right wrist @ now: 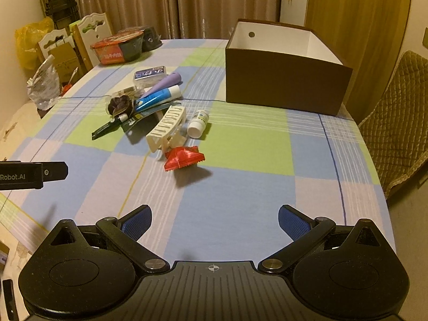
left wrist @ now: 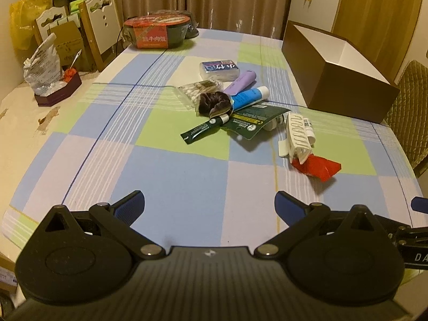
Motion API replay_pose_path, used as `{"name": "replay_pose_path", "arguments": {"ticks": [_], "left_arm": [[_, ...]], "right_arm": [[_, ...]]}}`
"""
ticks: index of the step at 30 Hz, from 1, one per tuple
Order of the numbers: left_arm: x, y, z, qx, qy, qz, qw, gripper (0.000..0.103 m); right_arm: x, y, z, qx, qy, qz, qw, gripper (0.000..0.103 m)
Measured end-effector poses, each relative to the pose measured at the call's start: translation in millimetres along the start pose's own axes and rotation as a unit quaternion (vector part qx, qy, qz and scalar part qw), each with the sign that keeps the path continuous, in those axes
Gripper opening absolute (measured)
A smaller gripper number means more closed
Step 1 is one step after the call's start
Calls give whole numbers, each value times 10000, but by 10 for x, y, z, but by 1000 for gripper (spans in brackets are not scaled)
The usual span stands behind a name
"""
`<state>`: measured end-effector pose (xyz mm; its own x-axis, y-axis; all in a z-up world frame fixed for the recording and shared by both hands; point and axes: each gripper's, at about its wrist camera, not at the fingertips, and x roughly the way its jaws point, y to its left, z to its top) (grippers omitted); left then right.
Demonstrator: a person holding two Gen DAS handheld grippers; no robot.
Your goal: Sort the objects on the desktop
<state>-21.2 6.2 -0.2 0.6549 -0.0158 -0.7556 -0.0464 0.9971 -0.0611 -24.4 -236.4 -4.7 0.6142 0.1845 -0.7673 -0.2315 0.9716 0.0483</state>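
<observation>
we hold both grippers low over the checked blue, green and lilac tablecloth (right wrist: 240,144), nothing picked yet. our left gripper (left wrist: 209,208) has its blue pads spread wide and empty, and our right gripper (right wrist: 214,222) is just the same, wide apart with nothing between.

the pile sits ahead of both: nearest our right gripper, ahead and slightly to its left, lies the crinkled red foil packet (right wrist: 183,157), touching the white plastic hair claw (right wrist: 167,128) beyond it. a small white pill bottle (right wrist: 198,123) lies on its side beside the claw. further off, a blue and white tube (right wrist: 157,97), a lilac tube (right wrist: 165,81) and a dark brown velvet scrunchie (right wrist: 120,104) overlap. the open brown cardboard box with white inside (right wrist: 286,83) waits far ahead to the right.

we'd say start with the red packet: come in low, straddle its raised ridge, close gently so the claw isn't dragged along.

hard to read: the dark green packets under the tubes overlap too much to count, and the box floor is mostly hidden by its wall.
</observation>
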Motion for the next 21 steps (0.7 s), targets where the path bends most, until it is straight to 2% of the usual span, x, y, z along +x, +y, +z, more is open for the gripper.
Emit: {"name": "replay_pose_path", "arguments": {"ticks": [21], "left_arm": [[-91,16,25,197,-38,19,9998,102]], "right_arm": [[-30,76,21,-110,-109,79,9998,103]]}}
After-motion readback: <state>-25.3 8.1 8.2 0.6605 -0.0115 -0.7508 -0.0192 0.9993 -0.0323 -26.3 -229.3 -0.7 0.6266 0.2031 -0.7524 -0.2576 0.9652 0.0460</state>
